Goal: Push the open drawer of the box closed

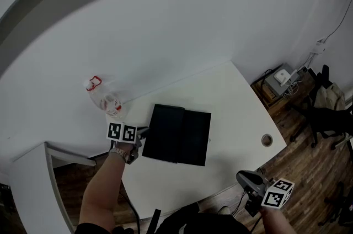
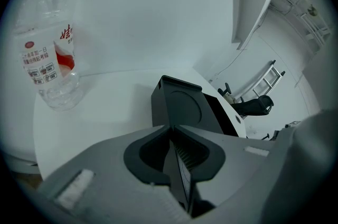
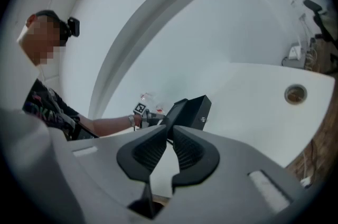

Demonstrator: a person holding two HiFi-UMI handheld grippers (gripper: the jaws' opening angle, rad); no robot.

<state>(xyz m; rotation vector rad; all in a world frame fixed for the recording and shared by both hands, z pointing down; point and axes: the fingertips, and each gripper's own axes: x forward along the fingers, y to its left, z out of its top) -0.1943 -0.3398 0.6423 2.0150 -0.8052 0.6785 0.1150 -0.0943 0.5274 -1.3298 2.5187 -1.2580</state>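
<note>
A black box (image 1: 165, 132) lies in the middle of the white table (image 1: 231, 100), with its drawer (image 1: 197, 138) drawn out to the right. My left gripper (image 1: 142, 132) is at the box's left end, close to it, jaws shut and empty. In the left gripper view the box (image 2: 177, 104) stands just beyond the shut left gripper (image 2: 171, 130). My right gripper (image 1: 242, 175) hangs off the table's front right corner, far from the box. In the right gripper view the right gripper (image 3: 169, 130) shows a narrow gap, nothing in it, and the box (image 3: 193, 109) lies far ahead.
A clear plastic water bottle (image 1: 105, 97) with a red label stands on the table's left rim, near my left gripper. A round cable hole (image 1: 267, 140) is at the table's right edge. A black office chair (image 1: 331, 117) and cables are on the wooden floor at right.
</note>
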